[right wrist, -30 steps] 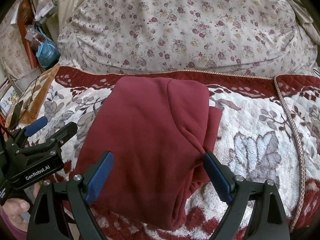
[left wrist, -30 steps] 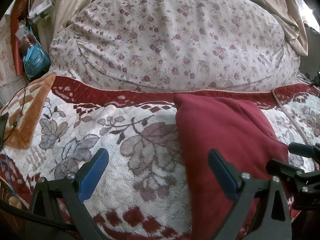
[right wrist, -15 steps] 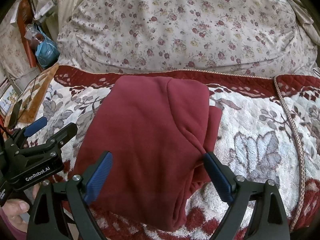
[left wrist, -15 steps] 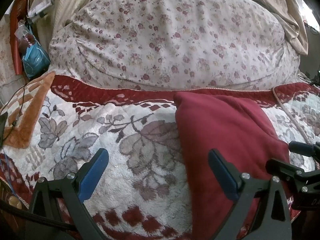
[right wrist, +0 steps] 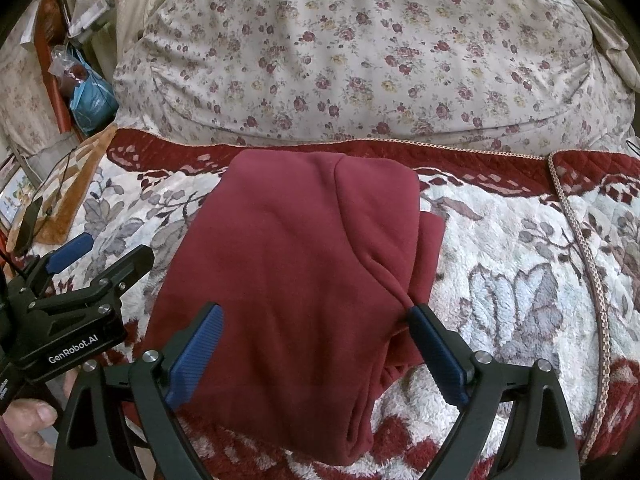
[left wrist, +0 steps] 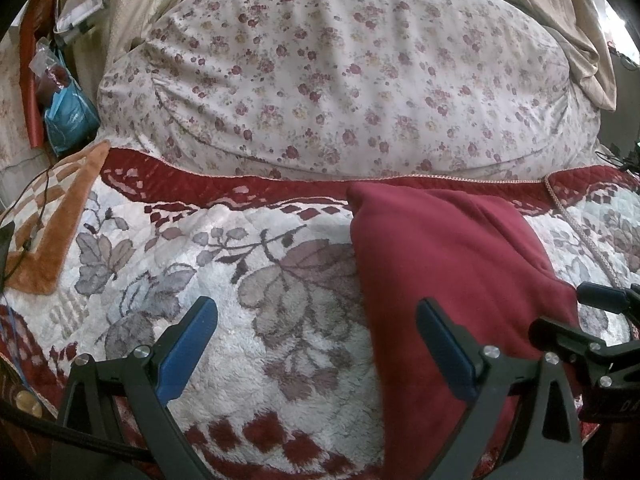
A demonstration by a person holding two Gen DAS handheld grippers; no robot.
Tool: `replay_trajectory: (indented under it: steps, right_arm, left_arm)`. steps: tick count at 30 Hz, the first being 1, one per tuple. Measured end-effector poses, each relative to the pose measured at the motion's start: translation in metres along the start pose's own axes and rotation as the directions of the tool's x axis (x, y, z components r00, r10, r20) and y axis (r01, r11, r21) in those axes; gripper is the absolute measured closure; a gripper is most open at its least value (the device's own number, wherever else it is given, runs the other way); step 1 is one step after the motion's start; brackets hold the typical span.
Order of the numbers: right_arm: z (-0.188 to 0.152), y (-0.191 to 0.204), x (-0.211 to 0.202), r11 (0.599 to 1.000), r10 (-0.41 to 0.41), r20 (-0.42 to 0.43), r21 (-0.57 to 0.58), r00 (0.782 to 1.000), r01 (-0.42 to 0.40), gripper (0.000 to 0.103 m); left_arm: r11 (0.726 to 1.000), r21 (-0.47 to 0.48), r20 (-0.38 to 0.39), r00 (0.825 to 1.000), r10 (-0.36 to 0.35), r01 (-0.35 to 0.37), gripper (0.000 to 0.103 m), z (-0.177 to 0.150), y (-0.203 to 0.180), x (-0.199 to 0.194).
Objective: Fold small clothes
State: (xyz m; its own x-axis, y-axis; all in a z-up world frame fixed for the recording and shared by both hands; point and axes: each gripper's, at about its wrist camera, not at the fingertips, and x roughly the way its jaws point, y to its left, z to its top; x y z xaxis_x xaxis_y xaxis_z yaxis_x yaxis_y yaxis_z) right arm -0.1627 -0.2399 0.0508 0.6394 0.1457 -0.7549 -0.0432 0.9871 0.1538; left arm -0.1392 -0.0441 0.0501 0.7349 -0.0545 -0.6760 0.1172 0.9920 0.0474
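I see the folded maroon garment lying flat on the floral plush blanket, just short of the blanket's dark red border and the big flowered cushion beyond it. My right gripper hovers over the garment's near edge, spread wide and empty. My left gripper is equally wide, straddling the garment's left edge.

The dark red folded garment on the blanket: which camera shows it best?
The right wrist view: the dark red garment lies nearly whole, folds and edges visible, between the open right gripper. The left wrist view shows only its left part, partly hidden.
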Motion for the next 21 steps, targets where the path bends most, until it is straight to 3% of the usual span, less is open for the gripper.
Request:
replay_trajectory:
  steps: [21]
  right_arm:
    - [0.0016,-0.0057,0.0057,1.000,-0.001,-0.007,-0.010,1.000,0.001,0.004]
  left_arm:
    - [1.000,0.003,-0.005,1.000,-0.001,0.002,0.004,-0.0023,0.0020,0.0026]
